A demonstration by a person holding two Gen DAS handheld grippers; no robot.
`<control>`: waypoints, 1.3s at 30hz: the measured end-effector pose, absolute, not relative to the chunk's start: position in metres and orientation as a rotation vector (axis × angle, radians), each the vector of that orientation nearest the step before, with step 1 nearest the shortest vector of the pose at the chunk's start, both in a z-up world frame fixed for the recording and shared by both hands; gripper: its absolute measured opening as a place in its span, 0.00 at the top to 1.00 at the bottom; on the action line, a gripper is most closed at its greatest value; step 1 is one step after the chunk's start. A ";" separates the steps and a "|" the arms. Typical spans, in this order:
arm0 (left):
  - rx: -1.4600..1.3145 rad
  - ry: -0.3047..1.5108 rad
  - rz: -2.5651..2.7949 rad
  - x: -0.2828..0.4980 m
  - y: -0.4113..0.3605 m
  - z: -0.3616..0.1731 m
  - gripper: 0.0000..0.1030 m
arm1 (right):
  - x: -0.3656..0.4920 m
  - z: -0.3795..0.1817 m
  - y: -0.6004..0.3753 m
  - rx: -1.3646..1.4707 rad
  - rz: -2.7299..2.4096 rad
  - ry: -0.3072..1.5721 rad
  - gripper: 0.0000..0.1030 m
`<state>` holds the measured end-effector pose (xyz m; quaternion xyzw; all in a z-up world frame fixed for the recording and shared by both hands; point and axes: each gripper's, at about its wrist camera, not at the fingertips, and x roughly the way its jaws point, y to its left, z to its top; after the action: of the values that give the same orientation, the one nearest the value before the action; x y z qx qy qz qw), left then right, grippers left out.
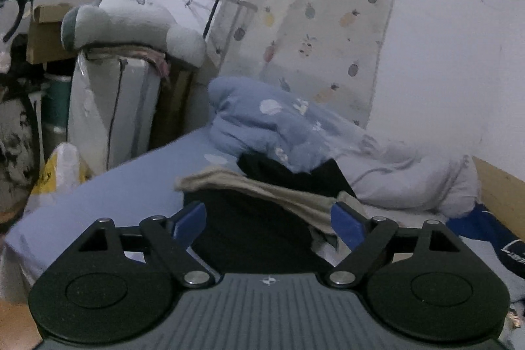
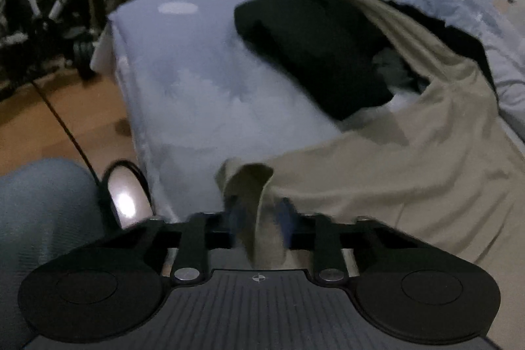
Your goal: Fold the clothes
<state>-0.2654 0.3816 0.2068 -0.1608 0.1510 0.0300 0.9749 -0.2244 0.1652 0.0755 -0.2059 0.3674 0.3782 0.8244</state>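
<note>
My left gripper (image 1: 268, 227) gapes wide, empty | my right gripper (image 2: 261, 215) pinches the beige cloth garment's (image 2: 410, 173) near edge | black garment (image 2: 315, 48) lies farther back on the pale blue bedsheet (image 2: 197, 81).

In the left wrist view, the left gripper (image 1: 268, 220) is sitting at the bottom centre of the frame, its jaws standing apart over the bed (image 1: 108, 189), nothing between them. Just beyond it, at centre, a folded garment (image 1: 262, 189) is lying between two dark garments, one under it (image 1: 252, 232) and one behind it (image 1: 288, 169). A quilt (image 1: 295, 123) is bunching up behind them toward the right. A curtain (image 1: 321, 22) is hanging at upper centre, and a stuffed bolster (image 1: 131, 22) is resting on a cabinet (image 1: 111, 107) at the left.

In the right wrist view, the right gripper (image 2: 259, 218) at bottom centre is pinching an edge of the folded garment (image 2: 410, 169), which is spreading to the right and arching over the dark garment (image 2: 321, 48) at upper centre.
</note>
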 end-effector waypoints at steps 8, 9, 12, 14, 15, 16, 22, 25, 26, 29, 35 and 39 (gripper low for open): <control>-0.368 0.356 0.016 -0.275 0.350 0.189 0.14 | -0.281 0.078 0.188 -0.479 0.951 0.778 0.96; -0.369 0.357 0.005 -0.274 0.345 0.189 0.14 | -0.285 0.074 0.184 -0.447 0.997 0.814 0.94; -0.377 0.356 -0.040 -0.268 0.331 0.189 0.14 | -0.305 0.076 0.181 -0.455 1.033 0.819 0.89; -0.375 0.357 -0.067 -0.262 0.319 0.189 0.14 | -0.310 0.082 0.169 -0.412 1.021 0.824 0.88; -0.368 0.356 -0.083 -0.261 0.313 0.190 0.14 | -0.309 0.086 0.159 -0.378 1.001 0.828 0.87; -0.359 0.354 -0.101 -0.259 0.307 0.191 0.14 | -0.308 0.090 0.148 -0.347 0.974 0.827 0.86; -0.309 0.330 -0.223 -0.239 0.260 0.201 0.14 | -0.288 0.121 0.060 -0.166 0.734 0.806 0.82; -0.286 0.320 -0.294 -0.229 0.235 0.204 0.13 | -0.282 0.140 0.004 -0.079 0.597 0.783 0.80; -0.280 0.316 -0.318 -0.225 0.226 0.206 0.13 | -0.282 0.144 -0.015 -0.063 0.547 0.772 0.80; -0.281 0.312 -0.380 -0.218 0.202 0.205 0.13 | -0.285 0.155 -0.075 -0.014 0.385 0.753 0.75; -0.282 0.322 -0.448 -0.210 0.166 0.198 0.13 | -0.301 0.132 -0.189 0.069 0.064 0.812 0.64; -0.284 0.324 -0.451 -0.208 0.156 0.199 0.13 | -0.311 0.106 -0.231 0.159 -0.032 0.883 0.64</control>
<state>-0.2077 0.1561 0.1986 -0.1395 0.1592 -0.2218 0.9518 -0.3107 -0.2308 0.1063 0.0769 0.4270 -0.0154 0.9009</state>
